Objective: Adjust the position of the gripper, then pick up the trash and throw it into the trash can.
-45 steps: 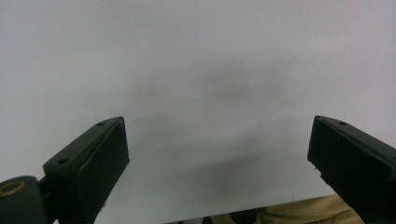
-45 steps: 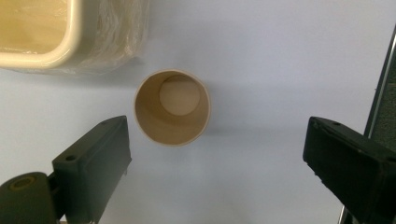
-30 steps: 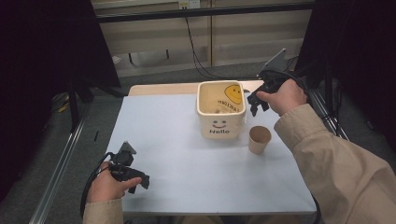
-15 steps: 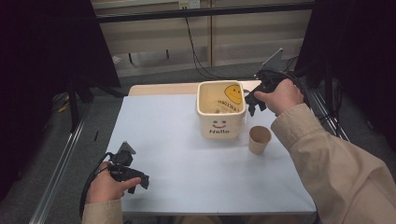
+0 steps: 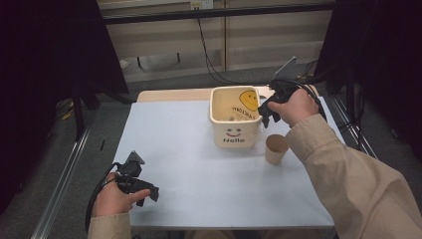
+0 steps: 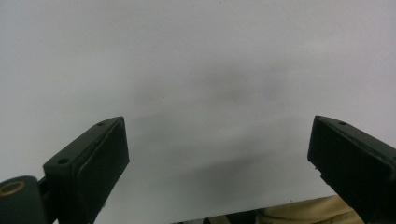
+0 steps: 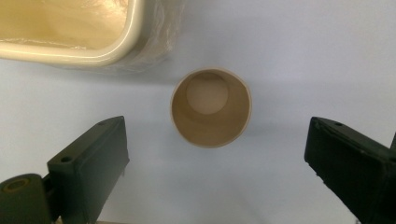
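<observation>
On the pale blue table, a cream square plastic tub stands with a small brown paper cup upright at its 4 o'clock, just beside it, mouth up, axis vertical. The cup looks light and crushable; grip its wall gently.

The right gripper hangs above it, jaws wide, empty. The left gripper, at 7 o'clock, gapes empty too.

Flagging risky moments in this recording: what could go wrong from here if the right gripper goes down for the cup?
The right gripper hangs open above the paper cup, which looks empty and light, so a jaw may tip it. The cup stands close beside the cream bin; a jaw might catch the bin's rim. Squeezing hard could crush the thin wall.
</observation>
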